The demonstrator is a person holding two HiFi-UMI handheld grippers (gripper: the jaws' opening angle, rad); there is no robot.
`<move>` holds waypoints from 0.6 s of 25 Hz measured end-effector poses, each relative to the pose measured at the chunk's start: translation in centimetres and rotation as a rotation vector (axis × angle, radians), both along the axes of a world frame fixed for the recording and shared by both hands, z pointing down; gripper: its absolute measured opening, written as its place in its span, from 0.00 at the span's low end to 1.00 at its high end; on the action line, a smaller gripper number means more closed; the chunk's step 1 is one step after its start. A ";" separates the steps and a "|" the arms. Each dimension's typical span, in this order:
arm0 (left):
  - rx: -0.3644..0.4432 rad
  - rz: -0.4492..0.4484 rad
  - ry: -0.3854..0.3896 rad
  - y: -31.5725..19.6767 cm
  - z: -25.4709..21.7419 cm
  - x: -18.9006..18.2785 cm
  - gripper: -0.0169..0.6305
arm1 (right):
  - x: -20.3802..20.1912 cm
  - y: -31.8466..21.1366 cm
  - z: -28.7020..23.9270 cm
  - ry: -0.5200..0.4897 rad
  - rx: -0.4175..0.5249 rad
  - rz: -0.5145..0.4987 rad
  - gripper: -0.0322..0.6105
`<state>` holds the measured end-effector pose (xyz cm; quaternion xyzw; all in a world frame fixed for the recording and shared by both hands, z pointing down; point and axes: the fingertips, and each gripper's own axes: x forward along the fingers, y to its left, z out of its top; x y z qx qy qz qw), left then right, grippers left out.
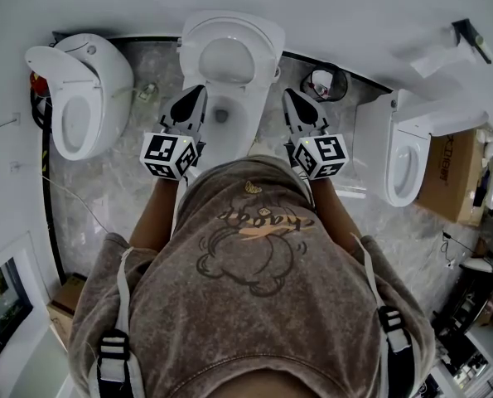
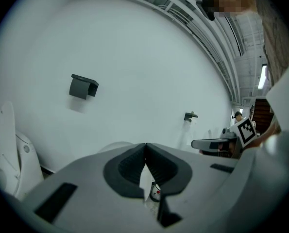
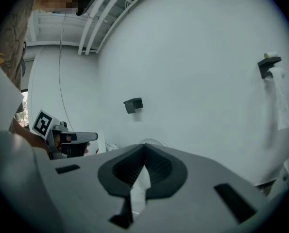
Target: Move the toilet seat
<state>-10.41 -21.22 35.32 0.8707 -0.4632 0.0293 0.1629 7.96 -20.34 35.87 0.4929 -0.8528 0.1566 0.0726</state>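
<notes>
Left gripper [image 1: 196, 96]: jaws closed tip to tip, nothing held. In the left gripper view, only a sliver of white porcelain visible through the gap under the meeting pads. Right gripper [image 1: 291, 98]: likewise closed and empty, pads together in the right gripper view. Both pointed toward the wall, nearly level, one on each side of the middle toilet [image 1: 244, 110] and close beside its rim. Contact with the porcelain not decidable from the head view. Marker cubes [image 1: 171, 156] at the rear of each gripper, covering the hands. Arms partly hidden beneath the person's brown shirt [image 1: 254, 305].

Toilet seat [image 1: 228, 56]: apparently raised, leaning back toward the wall behind the open bowl, a dark drain opening below it. Seat and lid both white and hard to tell apart. In the gripper views, no more than a pale curved edge rising just above the jaws.

To the left, a second toilet [image 1: 80, 98]. To the right, a third toilet [image 1: 412, 152], with a cardboard box [image 1: 457, 177] just beyond it. Small round bin [image 1: 323, 83] on the marble floor [image 1: 122, 189] between the middle and right toilets, contents unclear. On the white wall [image 2: 134, 57], a dark bracket [image 2: 83, 86]. Farther right, a paper holder [image 3: 269, 64] with a strip of paper hanging. Dark clutter at the lower right edge of the head view, not identifiable.
</notes>
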 end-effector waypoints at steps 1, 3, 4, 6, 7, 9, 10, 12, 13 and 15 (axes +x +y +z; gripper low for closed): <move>-0.001 -0.001 0.000 0.0 0.0 0.0 0.04 | 0.0 -0.1 -0.1 0.000 0.002 0.000 0.05; -0.005 -0.005 0.003 -0.1 0.0 -0.1 0.04 | 0.0 -0.2 -0.1 0.000 0.002 -0.002 0.05; -0.008 -0.007 0.005 -0.1 0.1 -0.1 0.04 | -0.1 -0.2 0.0 0.000 0.001 -0.005 0.05; -0.012 -0.006 0.008 -0.1 0.1 -0.1 0.04 | -0.2 -0.3 0.0 -0.002 -0.001 -0.013 0.05; -0.013 -0.004 0.009 -0.1 0.1 -0.1 0.04 | -0.3 -0.3 0.0 -0.002 -0.002 -0.016 0.05; -0.014 -0.003 0.010 -0.1 0.1 0.1 0.04 | -0.3 -0.3 -0.1 -0.003 -0.001 -0.018 0.05; -0.014 -0.004 0.012 -0.1 0.0 0.1 0.04 | -0.3 -0.4 -0.2 -0.004 0.000 -0.019 0.05; -0.017 -0.006 0.016 -0.2 0.1 0.1 0.04 | -0.4 -0.5 -0.2 -0.006 -0.001 -0.020 0.05; -0.018 -0.006 0.019 -0.2 0.1 0.1 0.04 | -0.4 -0.5 -0.2 -0.006 -0.001 -0.021 0.05; -0.019 -0.006 0.024 -0.3 0.0 0.1 0.04 | -0.4 -0.7 -0.2 -0.005 -0.001 -0.021 0.05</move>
